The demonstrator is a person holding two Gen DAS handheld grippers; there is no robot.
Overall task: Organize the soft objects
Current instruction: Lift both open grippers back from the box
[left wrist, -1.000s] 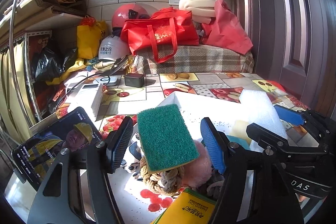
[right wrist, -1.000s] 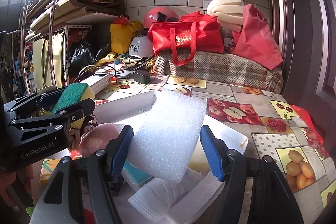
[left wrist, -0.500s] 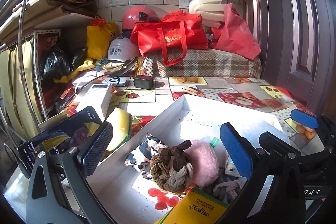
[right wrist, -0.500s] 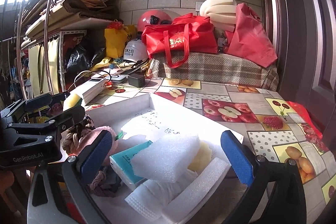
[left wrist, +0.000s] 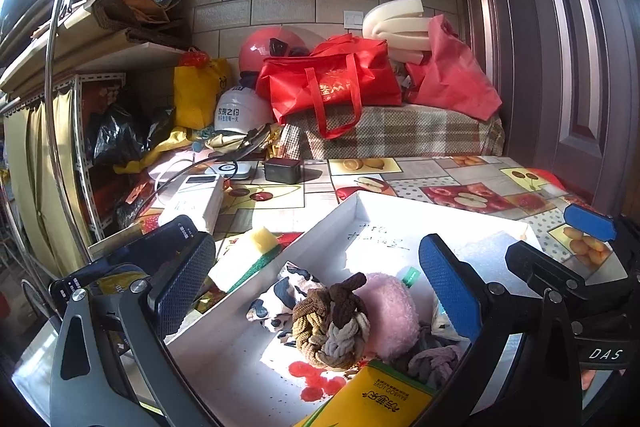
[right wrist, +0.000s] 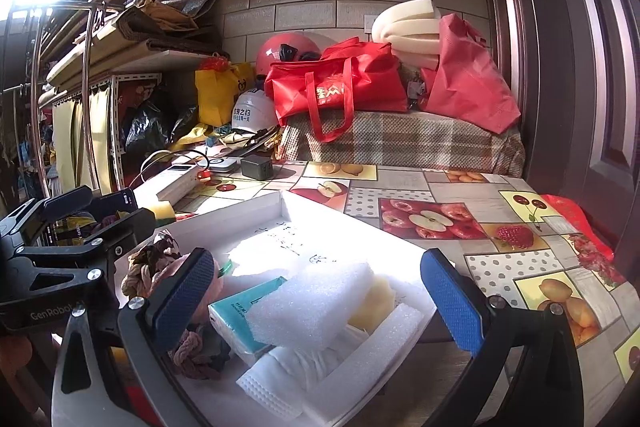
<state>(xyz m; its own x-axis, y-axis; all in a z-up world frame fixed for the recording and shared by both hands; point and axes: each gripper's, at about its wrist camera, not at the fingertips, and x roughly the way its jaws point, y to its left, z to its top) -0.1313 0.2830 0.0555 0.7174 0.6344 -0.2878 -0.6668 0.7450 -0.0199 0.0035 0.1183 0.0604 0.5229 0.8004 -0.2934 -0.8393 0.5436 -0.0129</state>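
A white tray (left wrist: 352, 203) holds soft things: a knotted rope ball (left wrist: 332, 327), a pink plush (left wrist: 390, 311), a cow-print cloth (left wrist: 280, 297) and a yellow tissue pack (left wrist: 380, 399). A green-and-yellow sponge (left wrist: 248, 259) lies outside the tray's left wall. My left gripper (left wrist: 316, 291) is open and empty above the tray. In the right wrist view a white foam block (right wrist: 312, 307) rests on a teal tissue pack (right wrist: 236, 311) and a yellow sponge (right wrist: 378, 301) in the tray (right wrist: 280, 203). My right gripper (right wrist: 320, 303) is open around the foam, apart from it.
A phone (left wrist: 132, 259) and a white box (left wrist: 192, 203) lie left of the tray. A black charger (left wrist: 282, 169), cables, helmets and red bags (left wrist: 332, 83) crowd the back. A fruit-print tablecloth (right wrist: 460, 223) covers the table to the right.
Both grippers opened. The left let go of the green sponge, which now lies outside the tray's left wall. The right let go of the foam block, which now rests in the tray.
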